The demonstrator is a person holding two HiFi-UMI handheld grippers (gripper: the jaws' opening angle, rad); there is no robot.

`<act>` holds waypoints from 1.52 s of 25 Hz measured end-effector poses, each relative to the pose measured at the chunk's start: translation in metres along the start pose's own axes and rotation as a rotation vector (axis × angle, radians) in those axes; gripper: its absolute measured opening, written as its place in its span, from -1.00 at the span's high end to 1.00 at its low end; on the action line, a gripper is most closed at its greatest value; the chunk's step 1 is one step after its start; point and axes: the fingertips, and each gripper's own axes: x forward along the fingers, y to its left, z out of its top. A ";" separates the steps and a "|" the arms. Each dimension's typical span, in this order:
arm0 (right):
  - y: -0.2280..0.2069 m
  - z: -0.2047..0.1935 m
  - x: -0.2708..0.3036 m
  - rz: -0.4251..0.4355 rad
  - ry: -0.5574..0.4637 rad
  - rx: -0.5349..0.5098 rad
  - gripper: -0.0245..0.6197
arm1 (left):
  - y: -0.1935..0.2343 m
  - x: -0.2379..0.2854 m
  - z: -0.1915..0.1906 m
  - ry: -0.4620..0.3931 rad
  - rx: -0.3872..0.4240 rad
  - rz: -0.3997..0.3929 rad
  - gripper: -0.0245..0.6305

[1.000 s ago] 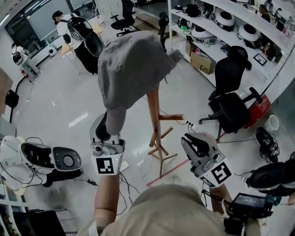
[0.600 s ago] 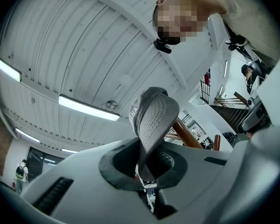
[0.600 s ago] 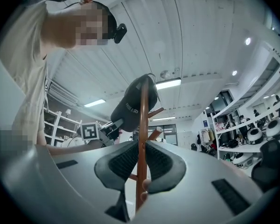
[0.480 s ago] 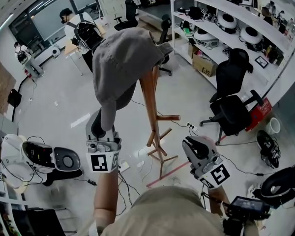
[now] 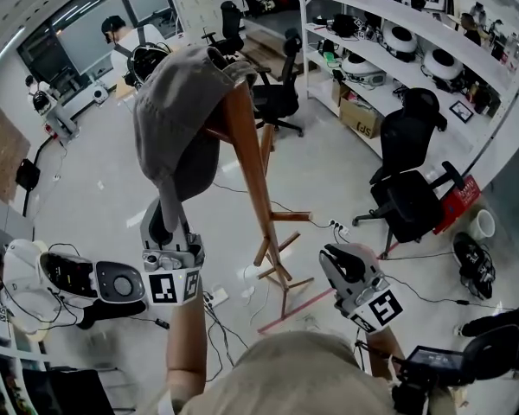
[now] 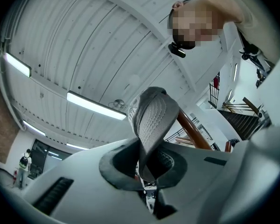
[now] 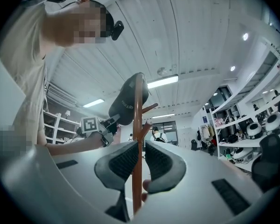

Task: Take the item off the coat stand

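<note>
Your left gripper (image 5: 168, 225), left of centre, pinched the brim of the grey cap (image 5: 175, 115), which hung over the top of the coat stand (image 5: 253, 175) at upper centre. The crown could have snagged a peg and tipped the stand, since your right gripper (image 5: 336, 256), jaws slightly apart, steadied nothing.

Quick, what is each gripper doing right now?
Left gripper: closed on the brim of the grey cap.
Right gripper: open, holding nothing.

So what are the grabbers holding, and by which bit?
Left gripper pinches the grey cap by its brim; right gripper holds nothing.
</note>
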 end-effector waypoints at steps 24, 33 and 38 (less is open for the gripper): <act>-0.007 -0.007 0.025 0.033 -0.024 0.041 0.76 | 0.038 0.007 0.002 -0.003 -0.113 0.061 0.82; -0.002 -0.003 0.022 0.061 -0.041 0.068 0.76 | 0.050 -0.010 0.002 0.013 -0.164 0.099 0.82; -0.011 -0.001 0.013 0.052 -0.073 0.122 0.76 | 0.059 -0.022 -0.001 0.028 -0.200 0.151 0.82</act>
